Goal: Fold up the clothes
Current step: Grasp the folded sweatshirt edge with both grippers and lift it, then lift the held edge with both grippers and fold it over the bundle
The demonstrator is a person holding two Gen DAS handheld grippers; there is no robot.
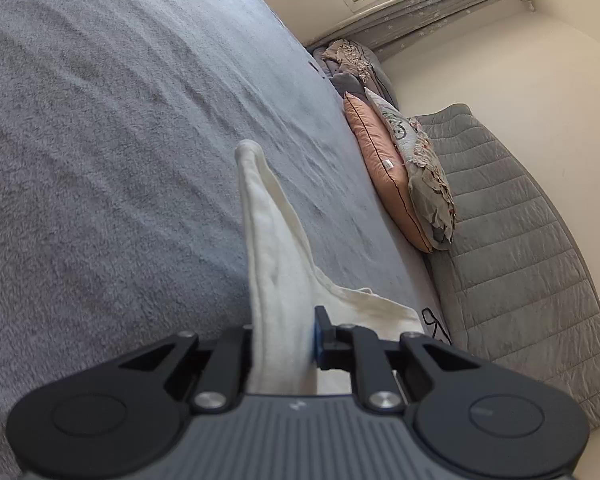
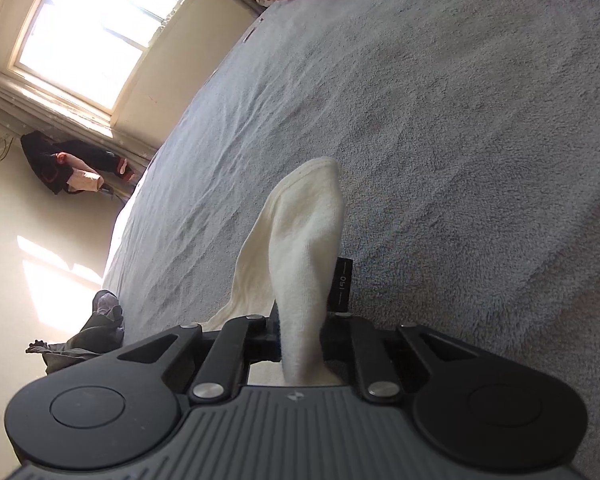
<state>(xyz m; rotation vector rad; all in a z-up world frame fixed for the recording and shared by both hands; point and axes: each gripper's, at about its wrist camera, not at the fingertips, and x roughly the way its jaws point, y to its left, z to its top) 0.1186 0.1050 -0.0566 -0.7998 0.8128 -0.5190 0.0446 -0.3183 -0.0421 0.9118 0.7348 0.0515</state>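
A cream-white garment [image 1: 272,248] of soft towelling cloth rises in a narrow fold from my left gripper [image 1: 282,340], whose jaws are shut on it above the grey fleece bed cover [image 1: 120,140]. Part of the cloth trails off to the right behind the fingers. In the right wrist view another corner of the white garment [image 2: 304,232] stands up in a rounded fold from my right gripper [image 2: 302,332], which is shut on it too. A small black label [image 2: 343,280] shows beside that fold. The rest of the garment lies hidden below both grippers.
A pink pillow [image 1: 384,176] and a patterned frilled pillow [image 1: 424,172] lean at the bed's edge beside a grey quilted headboard [image 1: 520,248]. Crumpled clothes [image 1: 348,64] lie near the curtain. Dark clothes [image 2: 80,164] hang by the window; a grey garment [image 2: 92,332] droops off the bed edge.
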